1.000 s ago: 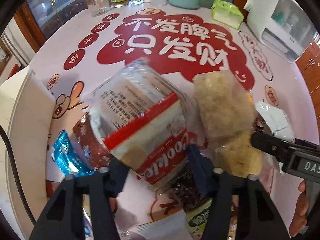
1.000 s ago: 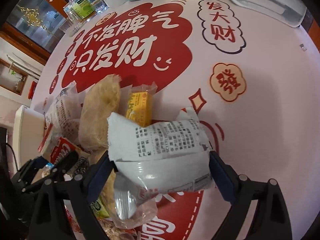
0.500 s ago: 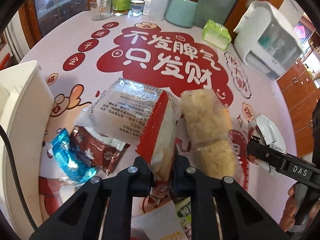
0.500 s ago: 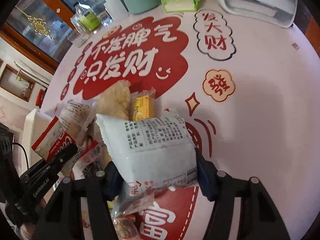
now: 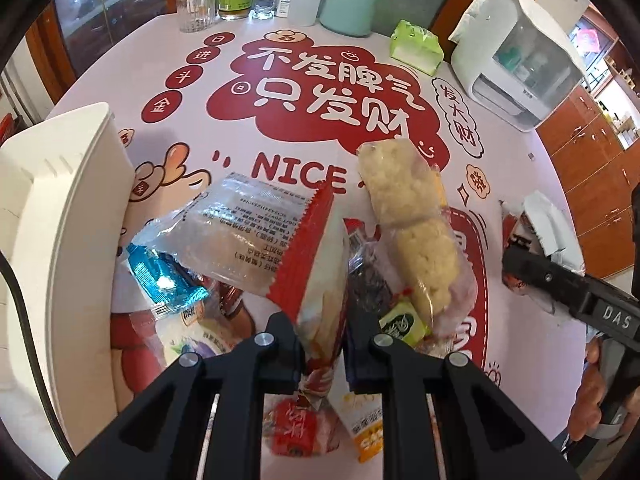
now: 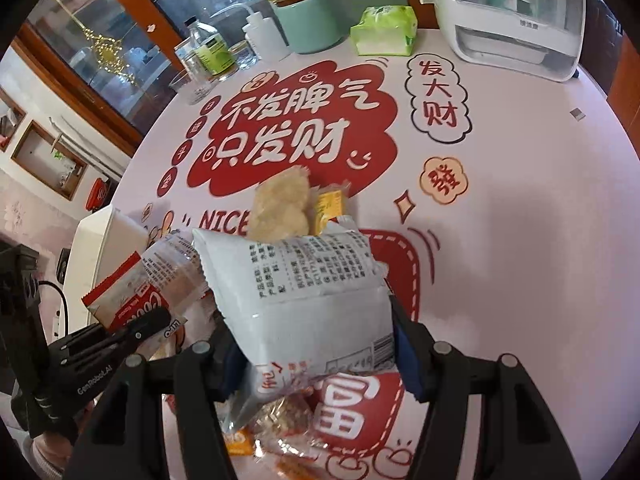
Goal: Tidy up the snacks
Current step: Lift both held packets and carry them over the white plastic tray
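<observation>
My left gripper (image 5: 322, 344) is shut on a clear cookie packet with a red end (image 5: 264, 240) and holds it above the snack pile. The same packet shows in the right wrist view (image 6: 148, 292). My right gripper (image 6: 316, 356) is shut on a white snack packet with black print (image 6: 308, 292), lifted off the table; it shows at the right of the left wrist view (image 5: 548, 228). A pale puffed-rice bar in clear wrap (image 5: 408, 224) lies on the table between the grippers. A blue packet (image 5: 160, 280) lies under the cookie packet.
A white bin (image 5: 60, 216) stands at the left table edge. Several more small snack packs lie near the front edge (image 5: 400, 322). Bottles, jars and a mint canister (image 5: 348, 4) line the far edge, with a green tissue pack (image 5: 416, 46) and a white appliance (image 5: 520, 64).
My left gripper closed on the cookie packet and lifted it, turning it edge-on. My right gripper closed tighter on the white packet and raised it. Both cameras rose away from the table.
</observation>
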